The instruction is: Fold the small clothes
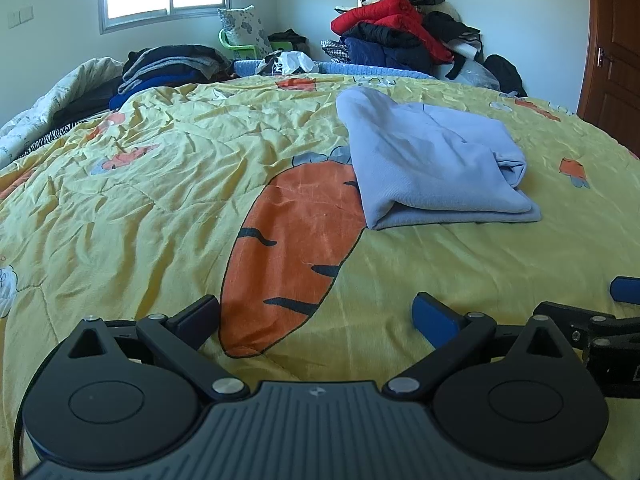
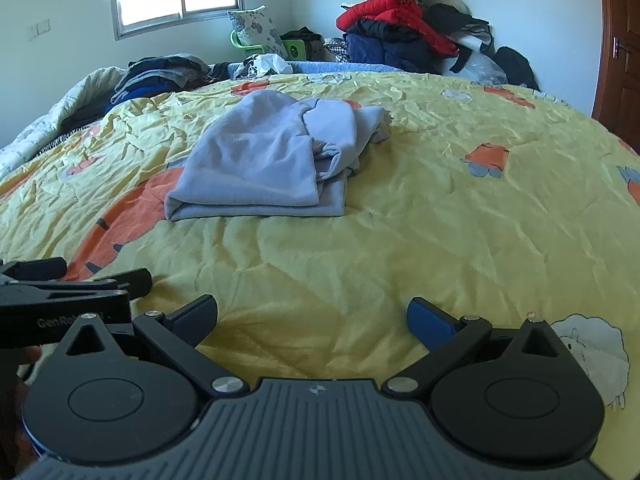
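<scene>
A light blue garment (image 1: pixel 432 164) lies folded into a thick bundle on the yellow carrot-print quilt (image 1: pixel 160 184). It also shows in the right wrist view (image 2: pixel 264 160), left of centre. My left gripper (image 1: pixel 316 320) is open and empty, well short of the garment, low over the quilt. My right gripper (image 2: pixel 312 320) is open and empty too, short of the garment. In the left wrist view the right gripper's fingers (image 1: pixel 624 289) show at the right edge. In the right wrist view the left gripper's fingers (image 2: pixel 132 278) show at the left edge.
A tall pile of red, navy and black clothes (image 1: pixel 404 32) stands against the far wall. A stack of dark folded clothes (image 1: pixel 168 68) and a rumpled white duvet (image 1: pixel 48 100) lie at the far left. A wooden door (image 1: pixel 612 48) is at the right.
</scene>
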`<state>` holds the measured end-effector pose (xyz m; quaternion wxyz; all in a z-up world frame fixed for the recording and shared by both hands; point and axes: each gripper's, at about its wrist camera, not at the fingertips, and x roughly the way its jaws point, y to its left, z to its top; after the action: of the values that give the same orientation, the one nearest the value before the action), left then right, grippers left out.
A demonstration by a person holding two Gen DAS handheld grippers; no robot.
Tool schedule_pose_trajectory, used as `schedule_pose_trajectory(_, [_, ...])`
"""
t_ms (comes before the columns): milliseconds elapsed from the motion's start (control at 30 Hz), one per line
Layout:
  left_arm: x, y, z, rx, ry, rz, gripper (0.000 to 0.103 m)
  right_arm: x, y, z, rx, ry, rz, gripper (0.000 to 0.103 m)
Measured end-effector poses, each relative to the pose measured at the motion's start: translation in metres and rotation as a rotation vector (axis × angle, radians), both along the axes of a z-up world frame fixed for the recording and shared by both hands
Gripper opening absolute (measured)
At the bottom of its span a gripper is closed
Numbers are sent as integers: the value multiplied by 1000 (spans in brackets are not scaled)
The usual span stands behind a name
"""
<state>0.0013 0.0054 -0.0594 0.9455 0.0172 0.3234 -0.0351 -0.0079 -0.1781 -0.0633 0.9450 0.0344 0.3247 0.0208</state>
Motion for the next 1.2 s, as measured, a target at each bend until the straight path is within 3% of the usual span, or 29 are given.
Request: schedule_pose_trajectory(1200, [-1,3,-1,1,-4,6,103,2,-4,-6,-59,-3,12,103])
